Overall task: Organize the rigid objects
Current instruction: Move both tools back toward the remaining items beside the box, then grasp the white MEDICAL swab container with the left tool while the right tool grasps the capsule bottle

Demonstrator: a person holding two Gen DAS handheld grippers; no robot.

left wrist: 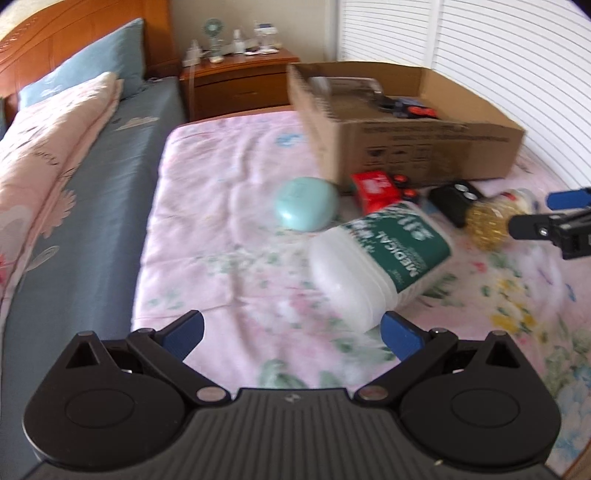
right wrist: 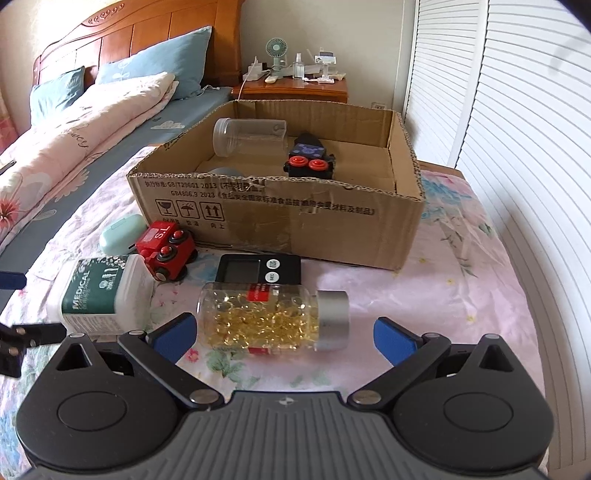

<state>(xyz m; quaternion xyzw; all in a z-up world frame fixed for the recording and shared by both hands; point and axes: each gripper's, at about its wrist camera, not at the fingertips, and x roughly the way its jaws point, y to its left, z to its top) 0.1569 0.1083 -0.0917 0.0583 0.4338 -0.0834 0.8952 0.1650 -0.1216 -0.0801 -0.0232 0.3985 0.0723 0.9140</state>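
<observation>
Bed: pink floral quilt (right wrist: pixel 461 280), soft and wrinkled, lay under both grippers; a carved wooden headboard (right wrist: pixel 147 29) rose far behind.
Box: an open corrugated cardboard box (right wrist: pixel 295 221) sat ahead of the right gripper, holding a clear plastic jar (right wrist: pixel 251 136) on its side and a blocky black toy (right wrist: pixel 312 162) with red round knobs.
Right gripper: the right gripper (right wrist: pixel 284 330) was spread wide, its blue pads either side of the capsule bottle (right wrist: pixel 273 319), not touching it.
Capsule bottle: a clear cylinder full of glossy yellow capsules, silver cap to the right, lay on its side.
Left gripper: the left gripper (left wrist: pixel 293 330) was spread wide and gripped nothing; its right pad was just beside the white bottle (left wrist: pixel 376 258).
White bottle: smooth white plastic, green label, lay on its side, blurred.
Other items: beyond the capsule bottle lay a flat black timer (right wrist: pixel 258 269); left of that, a glossy red toy car (right wrist: pixel 166 249) and a rounded mint case (right wrist: pixel 120 232).
</observation>
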